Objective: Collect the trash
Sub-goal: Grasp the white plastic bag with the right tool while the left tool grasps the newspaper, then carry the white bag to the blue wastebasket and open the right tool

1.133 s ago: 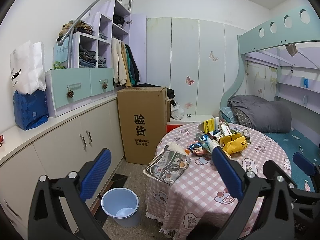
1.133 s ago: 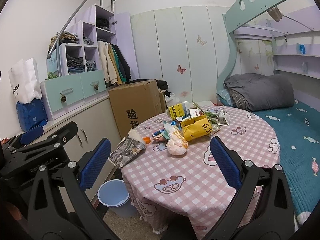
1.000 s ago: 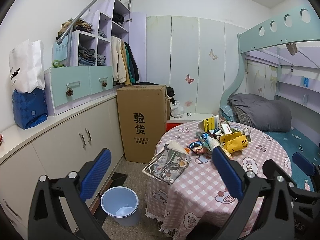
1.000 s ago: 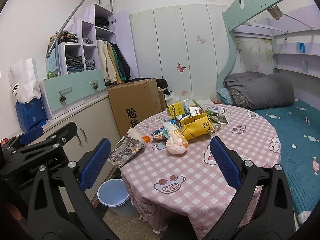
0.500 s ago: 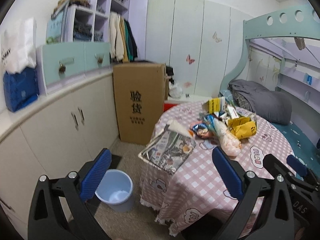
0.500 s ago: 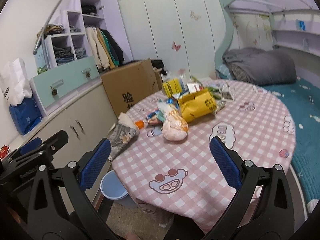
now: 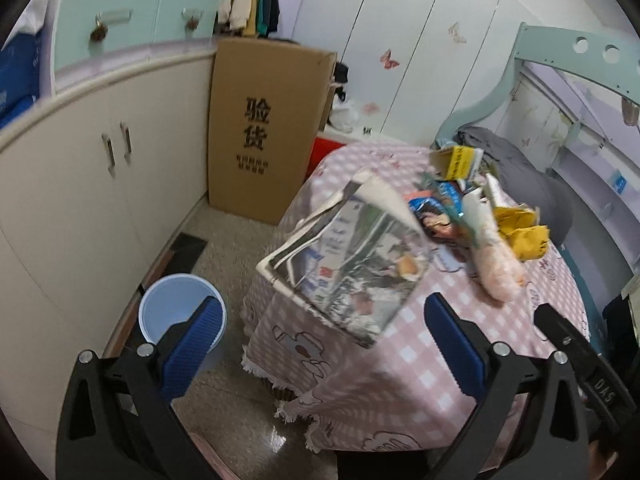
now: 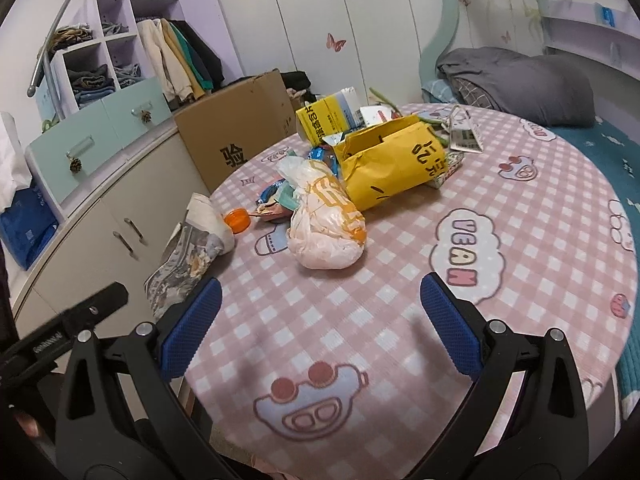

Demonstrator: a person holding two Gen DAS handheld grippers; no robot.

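— Ahead of the left gripper, between its widely spread, empty jaws, lies the folded newspaper, overhanging the near edge of the round table. Where's the bin?

— Below and to the left of that gripper, on the floor: the blue bin, standing apart from the table. The right gripper is also wide open and holds nothing; it hovers over bare checked cloth, and the rest of the trash is beyond it: a pinkish plastic bag nearest, a yellow paper bag behind it, an orange cap off to its left.

— What could go wrong?

— I'd judge the newspaper the risk. It hangs off the edge, so a nudge from one finger could tip it to the floor. Loose sheets might also splay if pinched at one corner. The plastic bag looks soft; a shallow pinch may slip off.
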